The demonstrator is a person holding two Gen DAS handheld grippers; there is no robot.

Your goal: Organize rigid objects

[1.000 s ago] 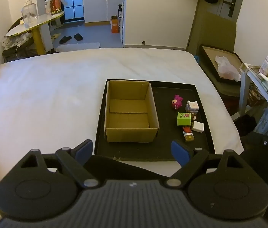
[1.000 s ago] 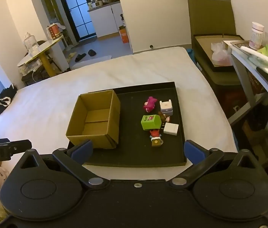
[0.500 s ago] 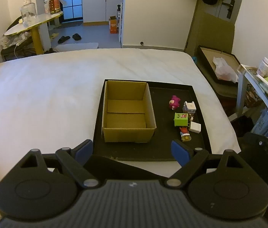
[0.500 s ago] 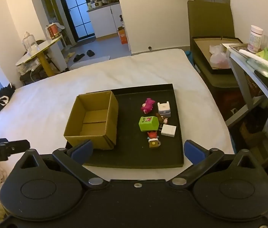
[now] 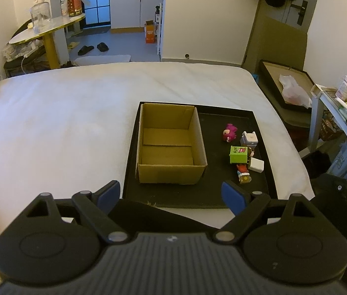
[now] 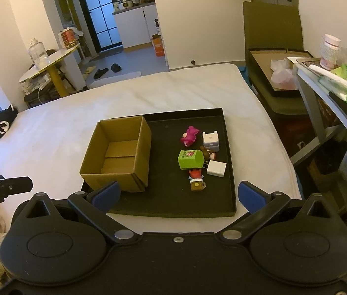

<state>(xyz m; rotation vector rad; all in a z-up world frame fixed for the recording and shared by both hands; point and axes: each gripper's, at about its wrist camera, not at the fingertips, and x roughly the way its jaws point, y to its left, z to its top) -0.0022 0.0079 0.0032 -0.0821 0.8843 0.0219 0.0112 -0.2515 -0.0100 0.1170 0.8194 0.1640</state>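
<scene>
Toys on tray — well beyond both grippers' spread jaws

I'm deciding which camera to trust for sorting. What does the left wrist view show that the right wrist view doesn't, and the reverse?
Only the left wrist view shows the whole floor of the cardboard box, which is empty. Only the right wrist view shows the box's outer side wall and the white lidded bottle on the shelf clearly. Both show the black tray, green cube, pink toy and white block.
</scene>
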